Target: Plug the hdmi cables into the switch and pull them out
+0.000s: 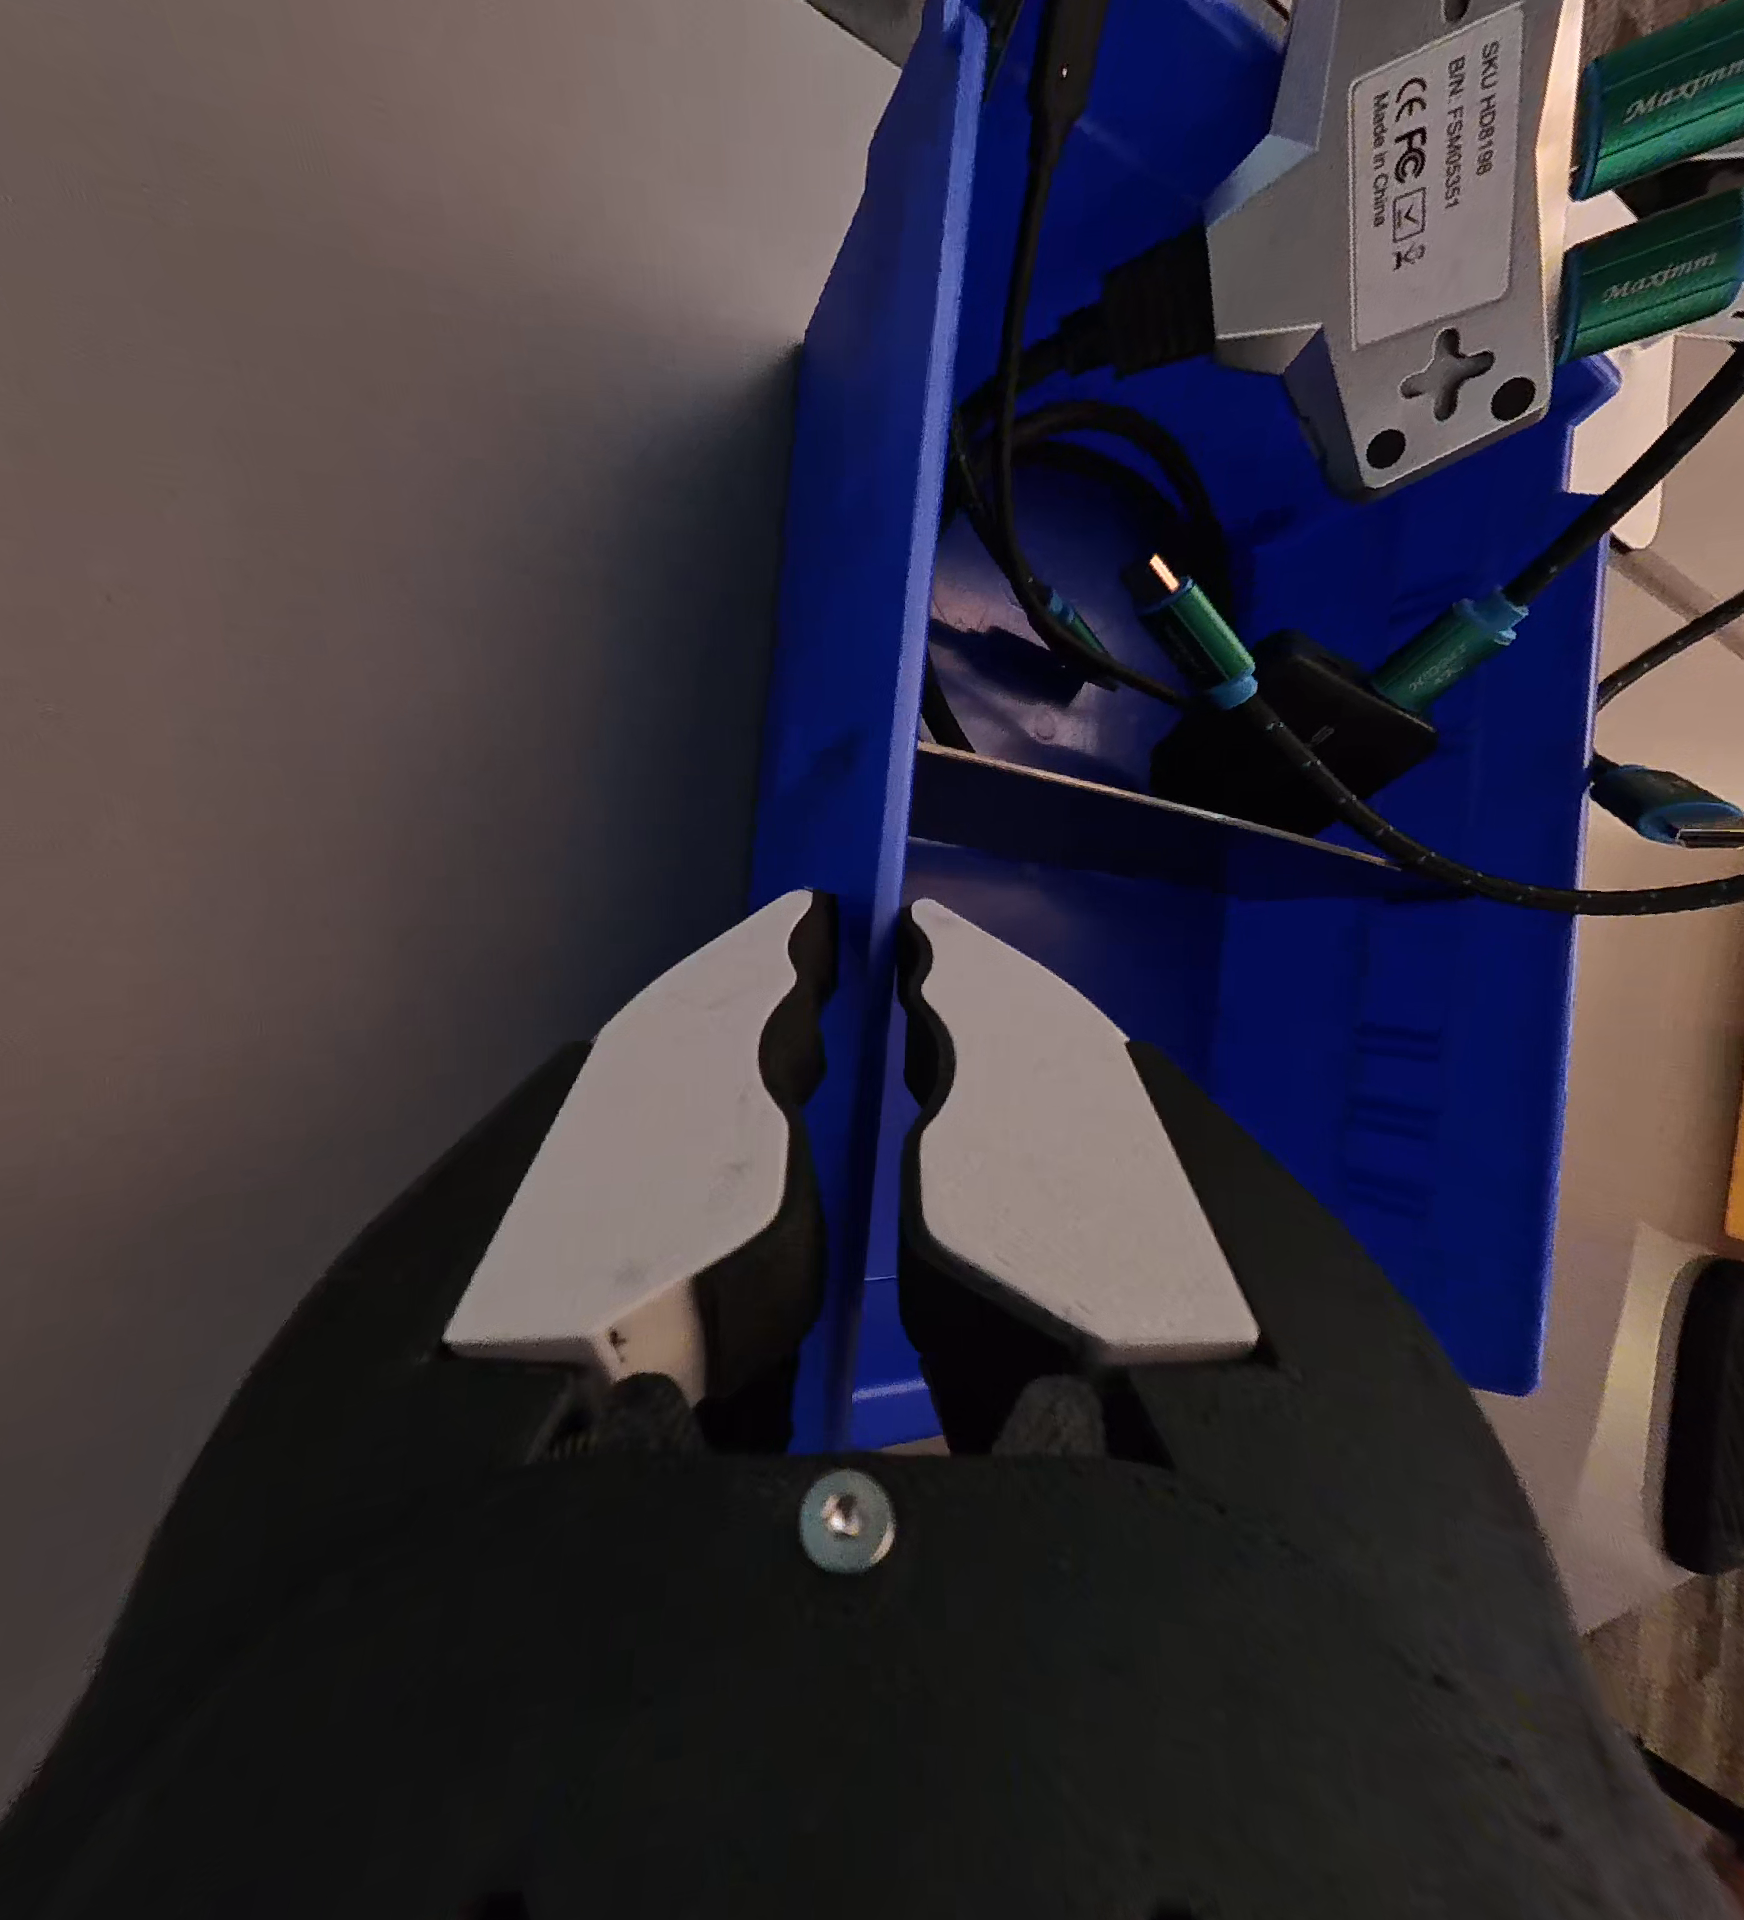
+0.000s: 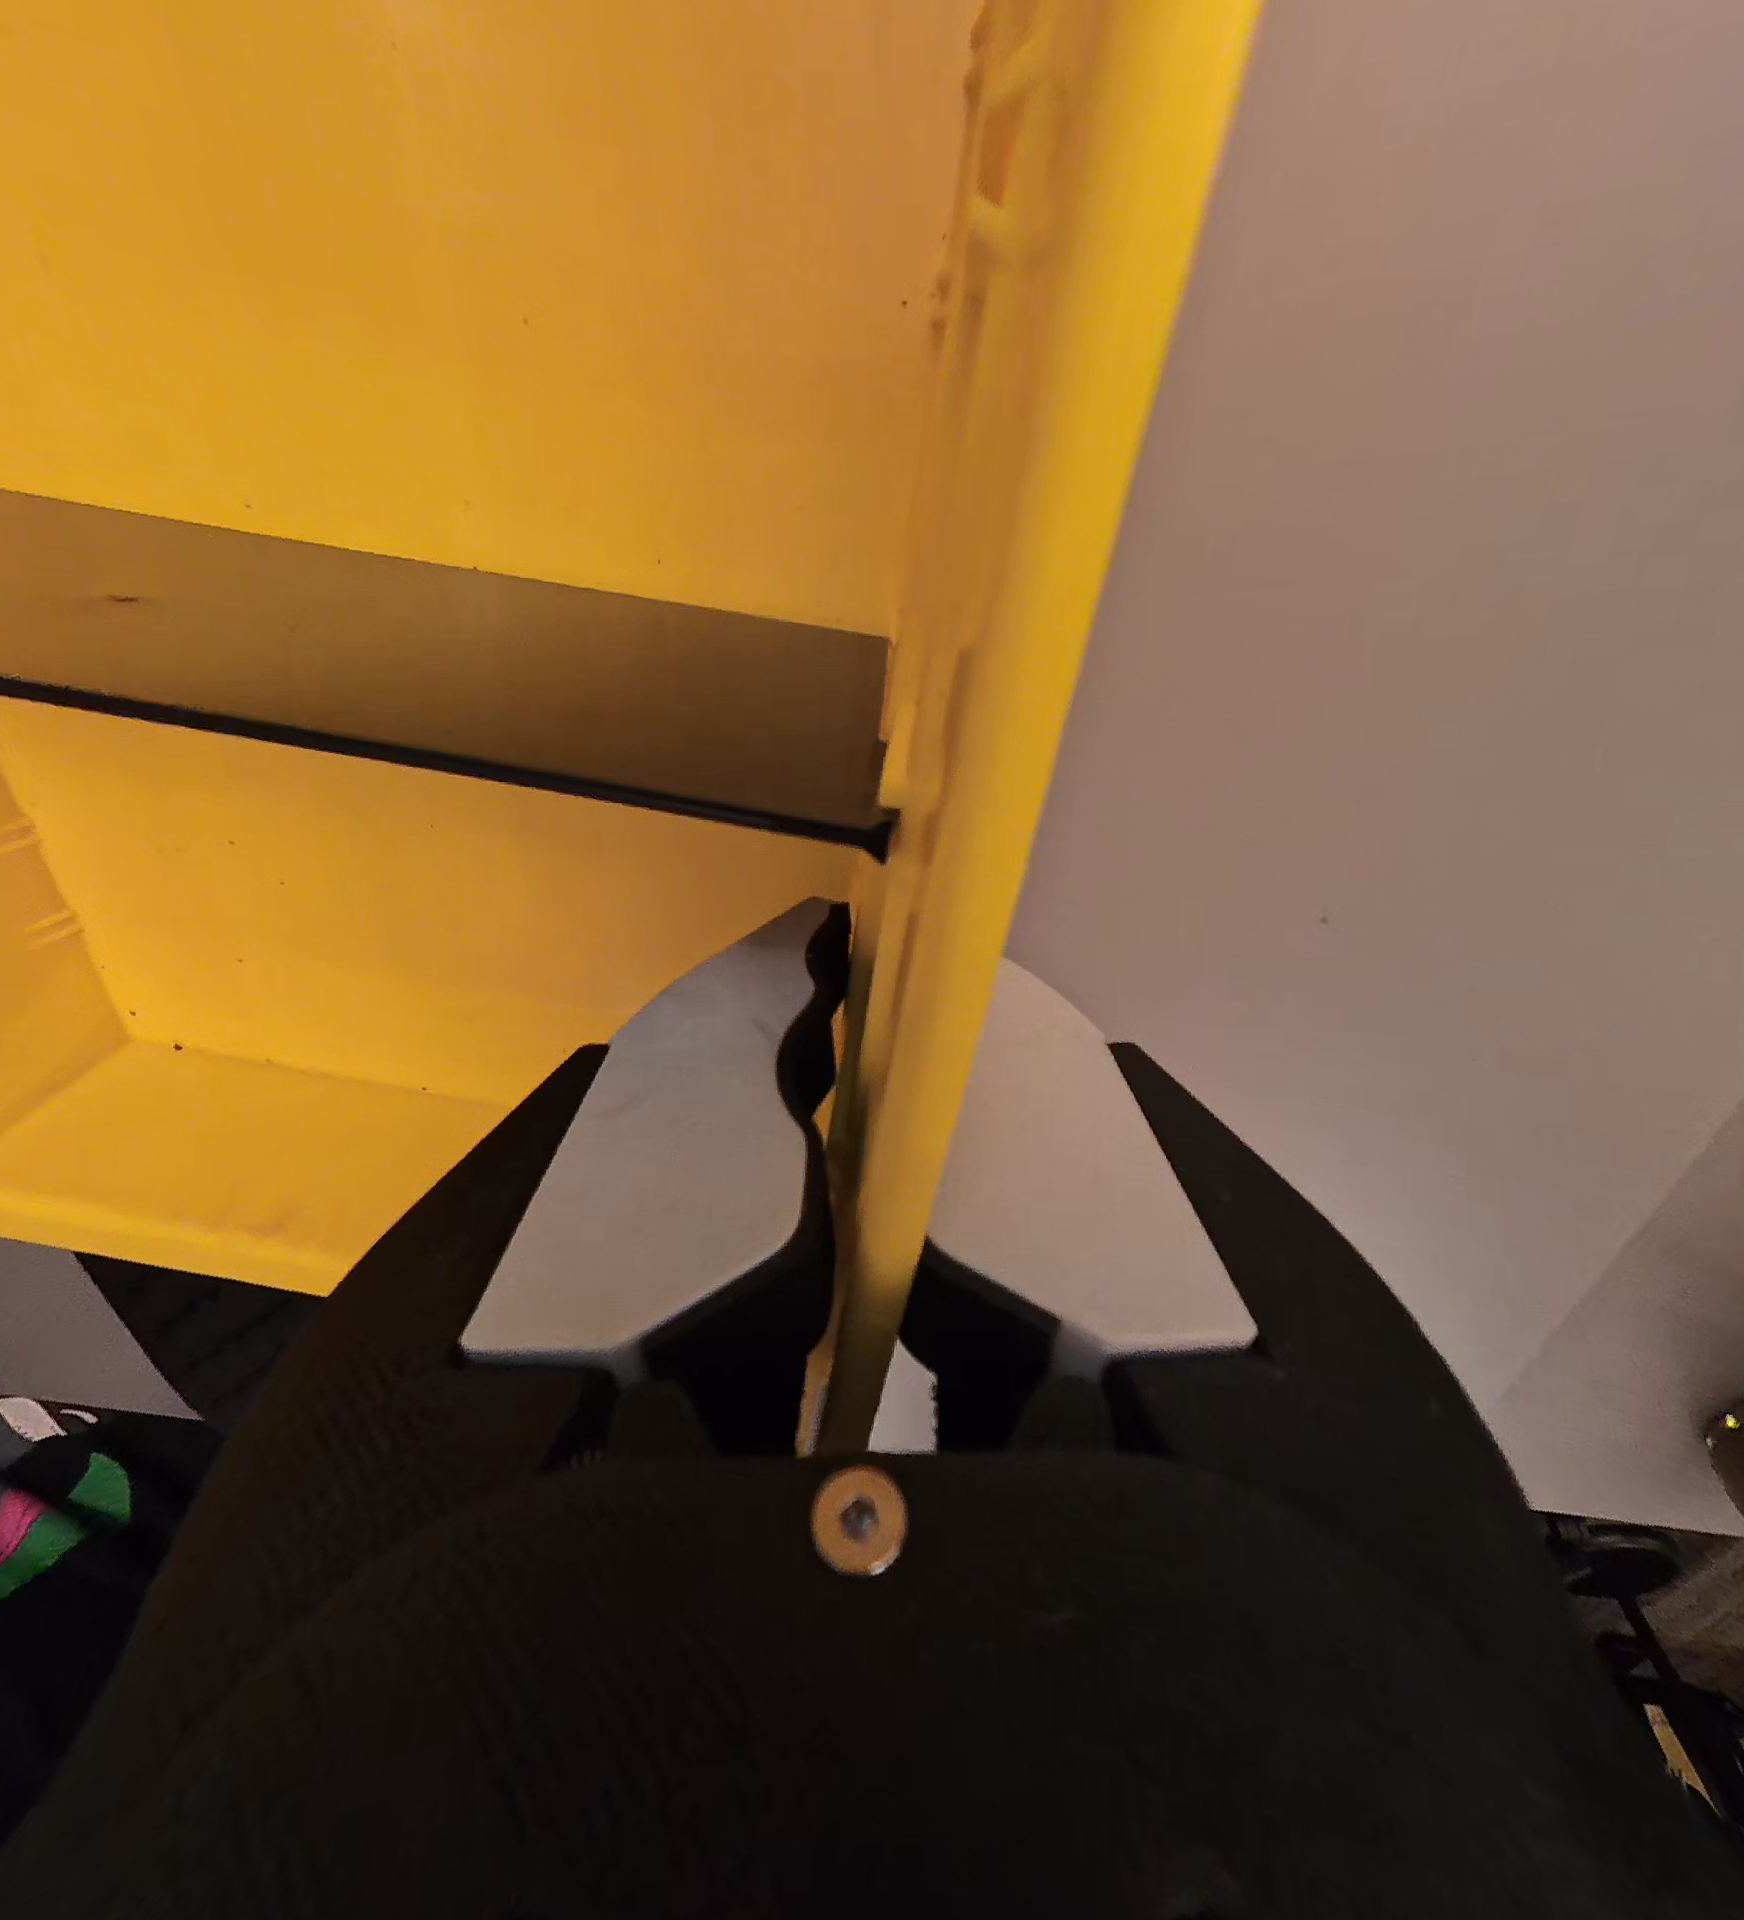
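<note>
White tabletop under two smooth plastic bins, each pinched by you at a side wall.
Your left gripper [image 1: 863, 1039] clamps the blue bin [image 1: 1450, 1039]; inside lie the boxy grey switch [image 1: 1367, 260], braided cables [image 1: 1294, 769] and green plugs [image 1: 1668, 104]. Your right gripper [image 2: 889, 1049] clamps the yellow bin [image 2: 432, 312].

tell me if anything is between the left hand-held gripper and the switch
Yes: the left hand-held gripper straddles the blue bin wall, with its jaws closed on it. The grey switch sits farther along inside, beyond a divider and tangled black cables.
</note>
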### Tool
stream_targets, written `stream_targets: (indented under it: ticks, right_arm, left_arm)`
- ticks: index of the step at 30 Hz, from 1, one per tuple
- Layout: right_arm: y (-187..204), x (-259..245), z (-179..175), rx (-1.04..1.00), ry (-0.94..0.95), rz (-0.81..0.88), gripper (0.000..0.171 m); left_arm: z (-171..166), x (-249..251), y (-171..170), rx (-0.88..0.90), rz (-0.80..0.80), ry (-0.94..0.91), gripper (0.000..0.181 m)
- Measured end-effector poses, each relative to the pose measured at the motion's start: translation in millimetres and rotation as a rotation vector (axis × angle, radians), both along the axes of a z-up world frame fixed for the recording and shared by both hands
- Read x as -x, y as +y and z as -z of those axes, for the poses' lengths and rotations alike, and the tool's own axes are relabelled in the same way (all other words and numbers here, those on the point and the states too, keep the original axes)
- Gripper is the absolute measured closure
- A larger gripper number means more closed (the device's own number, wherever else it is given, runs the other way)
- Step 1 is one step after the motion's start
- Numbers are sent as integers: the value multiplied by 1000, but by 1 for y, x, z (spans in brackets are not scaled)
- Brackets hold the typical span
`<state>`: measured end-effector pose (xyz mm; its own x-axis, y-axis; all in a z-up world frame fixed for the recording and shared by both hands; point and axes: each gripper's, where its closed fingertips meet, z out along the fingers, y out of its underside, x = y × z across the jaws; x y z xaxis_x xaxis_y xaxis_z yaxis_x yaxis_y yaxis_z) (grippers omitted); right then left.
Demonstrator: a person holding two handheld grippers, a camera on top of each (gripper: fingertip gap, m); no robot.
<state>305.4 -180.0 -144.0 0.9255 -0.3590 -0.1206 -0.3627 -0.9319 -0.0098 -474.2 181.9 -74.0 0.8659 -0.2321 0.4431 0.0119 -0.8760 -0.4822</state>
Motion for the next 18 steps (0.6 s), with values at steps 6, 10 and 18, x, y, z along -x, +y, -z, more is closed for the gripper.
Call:
stream_targets:
  ticks: [6,10,18]
  right_arm:
    - [2,-1,0,10,-25,-15,163]
    - [2,-3,1,15,-45,-27,160]
    - [5,-7,1,18,-56,-52,159]
  left_arm:
    - [0,0,0,-5,-2,5,172]
    - [0,0,0,-15,5,-3,172]
    - [1,1,1,-26,0,-11,171]
